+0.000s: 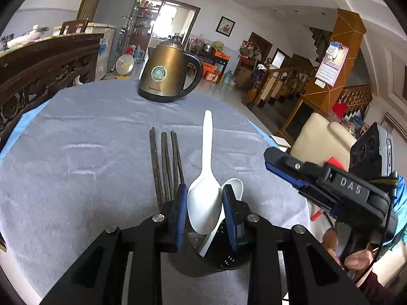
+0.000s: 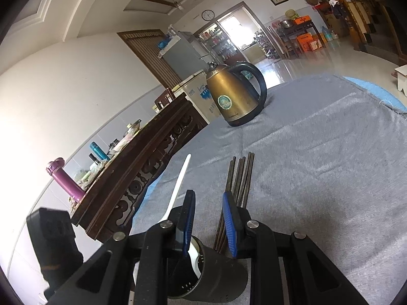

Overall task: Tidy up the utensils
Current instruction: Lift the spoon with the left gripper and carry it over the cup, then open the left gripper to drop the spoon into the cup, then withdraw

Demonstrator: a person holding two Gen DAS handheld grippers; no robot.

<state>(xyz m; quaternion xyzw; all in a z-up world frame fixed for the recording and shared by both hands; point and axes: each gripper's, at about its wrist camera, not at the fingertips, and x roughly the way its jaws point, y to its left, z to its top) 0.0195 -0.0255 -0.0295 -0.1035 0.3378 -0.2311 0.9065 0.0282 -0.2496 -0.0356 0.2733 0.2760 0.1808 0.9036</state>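
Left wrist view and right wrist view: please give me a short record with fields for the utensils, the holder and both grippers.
cover: grey cloth
kettle: bronze metal kettle, upright, far side
chopsticks: dark wooden chopsticks, lying flat together
holder: black perforated utensil holder, short white plastic spoon inside
second spoon: long white plastic spoon, bowl between the pads of the left gripper; grip uncertain
right gripper: open, empty, over the holder
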